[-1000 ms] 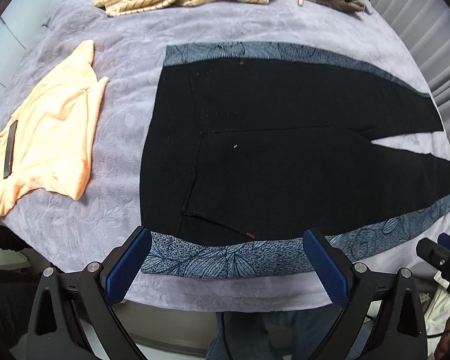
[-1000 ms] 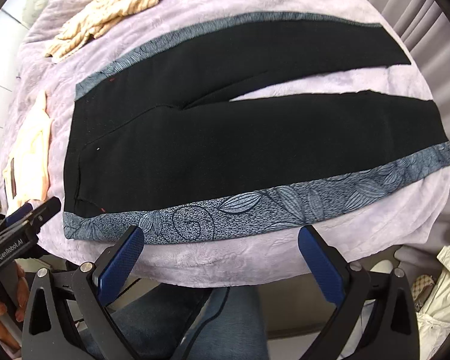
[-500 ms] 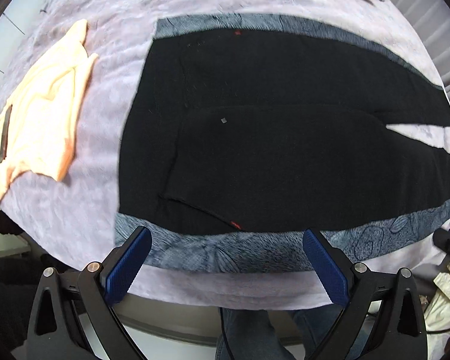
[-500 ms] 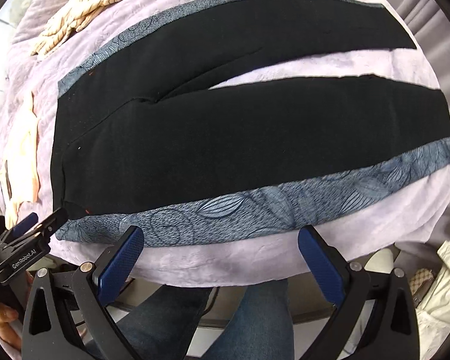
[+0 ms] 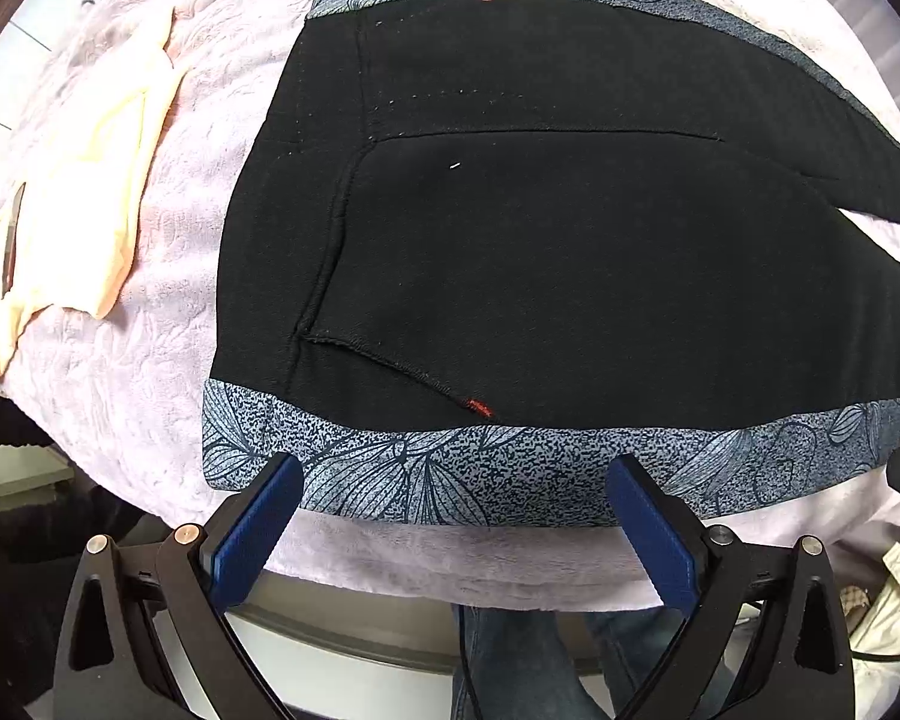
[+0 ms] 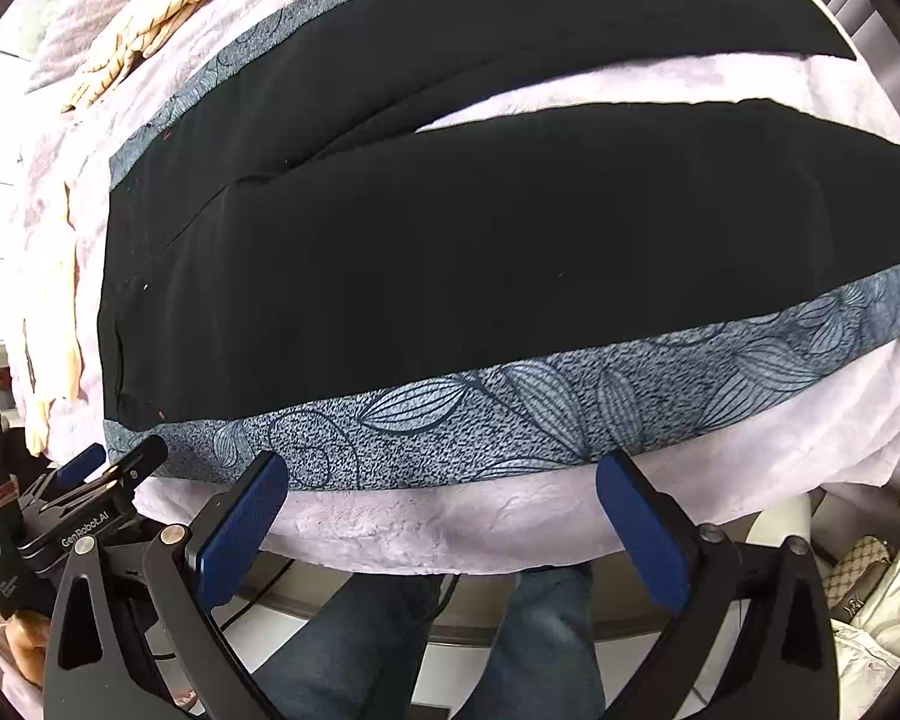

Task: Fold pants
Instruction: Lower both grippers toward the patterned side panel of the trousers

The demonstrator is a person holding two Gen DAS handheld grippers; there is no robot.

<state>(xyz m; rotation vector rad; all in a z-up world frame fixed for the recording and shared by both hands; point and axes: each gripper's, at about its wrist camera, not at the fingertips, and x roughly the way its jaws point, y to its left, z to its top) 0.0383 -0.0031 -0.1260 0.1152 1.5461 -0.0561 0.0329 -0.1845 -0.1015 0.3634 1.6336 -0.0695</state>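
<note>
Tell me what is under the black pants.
The pants lie flat on a lilac blanket, which shows around them and between the two legs. Anything beneath the cloth itself is covered and cannot be seen.

One pants (image 5: 570,252), two claws (image 5: 456,516)

- A pale lilac plush cover (image 5: 150,372) with an embossed pattern is spread over the bench and rounds down over its near edge.
- Under that edge runs a grey rail (image 5: 354,639) of the bench frame.
- Pleated grey curtains (image 5: 864,6) hang at the far right in the left wrist view, and show again in the right wrist view (image 6: 870,6).
- White panelling (image 5: 6,84) stands at the far left.
- A white ledge (image 5: 12,474) sits low at the left, beside the bench.
- A patterned beige bag (image 6: 855,576) and white fabric (image 6: 876,654) lie low at the right.
- The light is bright and even, with soft shadows.
</note>
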